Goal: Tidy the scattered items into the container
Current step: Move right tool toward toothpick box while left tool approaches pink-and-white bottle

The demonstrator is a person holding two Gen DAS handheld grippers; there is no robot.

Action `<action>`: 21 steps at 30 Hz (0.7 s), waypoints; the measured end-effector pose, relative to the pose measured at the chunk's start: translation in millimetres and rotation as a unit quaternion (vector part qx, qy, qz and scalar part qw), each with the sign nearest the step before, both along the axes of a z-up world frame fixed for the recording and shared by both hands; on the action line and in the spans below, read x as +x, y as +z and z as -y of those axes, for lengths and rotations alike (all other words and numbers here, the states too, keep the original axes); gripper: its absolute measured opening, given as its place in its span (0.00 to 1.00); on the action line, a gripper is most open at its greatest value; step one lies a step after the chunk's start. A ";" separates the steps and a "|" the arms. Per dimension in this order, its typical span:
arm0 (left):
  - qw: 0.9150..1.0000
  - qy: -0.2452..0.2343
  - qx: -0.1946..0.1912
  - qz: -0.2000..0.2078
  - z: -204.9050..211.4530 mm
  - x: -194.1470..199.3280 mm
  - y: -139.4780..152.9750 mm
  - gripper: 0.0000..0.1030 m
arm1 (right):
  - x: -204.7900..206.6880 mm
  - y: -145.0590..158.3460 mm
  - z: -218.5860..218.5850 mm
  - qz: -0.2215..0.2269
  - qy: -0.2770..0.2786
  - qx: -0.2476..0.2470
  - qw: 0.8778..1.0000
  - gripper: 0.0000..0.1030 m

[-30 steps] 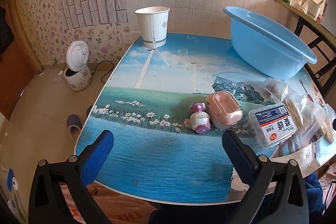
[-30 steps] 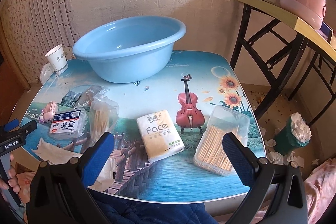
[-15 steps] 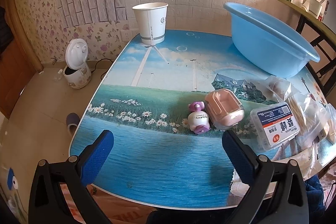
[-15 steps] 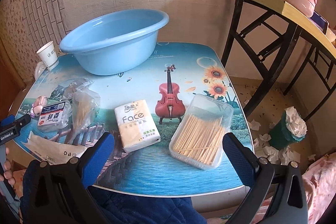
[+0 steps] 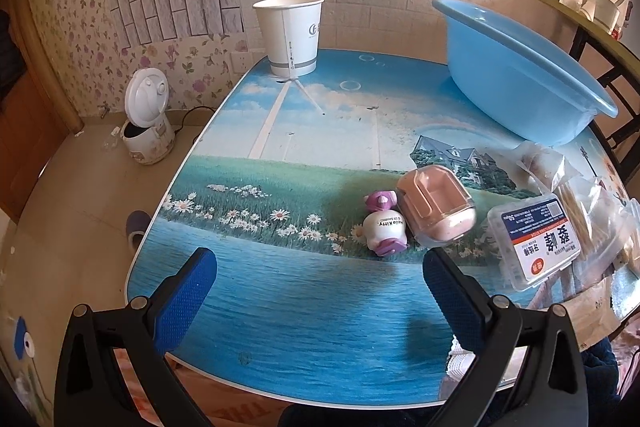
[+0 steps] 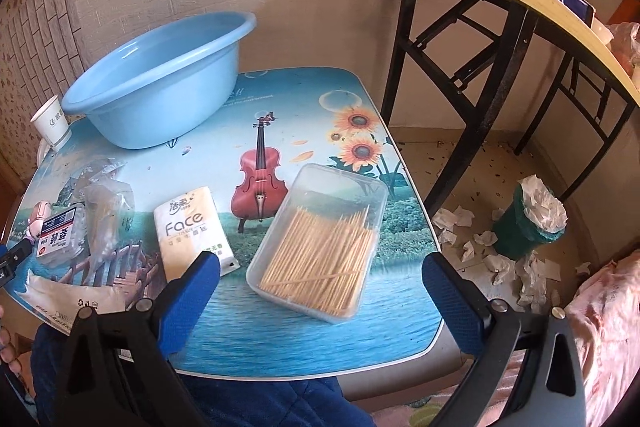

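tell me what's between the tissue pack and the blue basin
Only bare table between tissue pack and blue basin, in the right wrist view.

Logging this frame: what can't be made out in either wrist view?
- Blue basin: its bottom is hidden by its own wall in the left wrist view and only partly shown in the right.
- Clear bags: cut by the left view's right edge; contents blurred.
- Toothpick box label: too small to read in the right view.
- Left tool: only a tip shows in the right view.
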State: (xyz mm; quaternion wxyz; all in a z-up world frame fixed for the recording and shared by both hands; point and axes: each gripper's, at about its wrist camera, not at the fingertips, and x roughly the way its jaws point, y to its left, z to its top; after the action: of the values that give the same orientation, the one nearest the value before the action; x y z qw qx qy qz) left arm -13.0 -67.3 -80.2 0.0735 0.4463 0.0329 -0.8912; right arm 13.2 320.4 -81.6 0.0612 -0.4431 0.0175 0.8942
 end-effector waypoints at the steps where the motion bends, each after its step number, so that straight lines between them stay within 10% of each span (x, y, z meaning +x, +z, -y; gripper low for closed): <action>1: 1.000 0.000 0.000 0.001 0.3 -0.3 -0.6 1.00 | -0.4 -0.9 -0.5 0.000 -0.002 0.002 1.000 0.97; 21: 1.000 0.024 -0.006 0.002 9.8 -2.3 -3.0 1.00 | -4.5 -12.4 -13.5 0.020 -0.027 0.015 0.999 0.87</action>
State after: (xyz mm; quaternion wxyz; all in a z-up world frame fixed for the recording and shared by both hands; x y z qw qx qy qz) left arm -15.3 -77.1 -83.2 0.0971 0.4471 0.0382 -0.8884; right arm 8.7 333.9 -94.1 0.0922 -0.4592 0.0152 0.8834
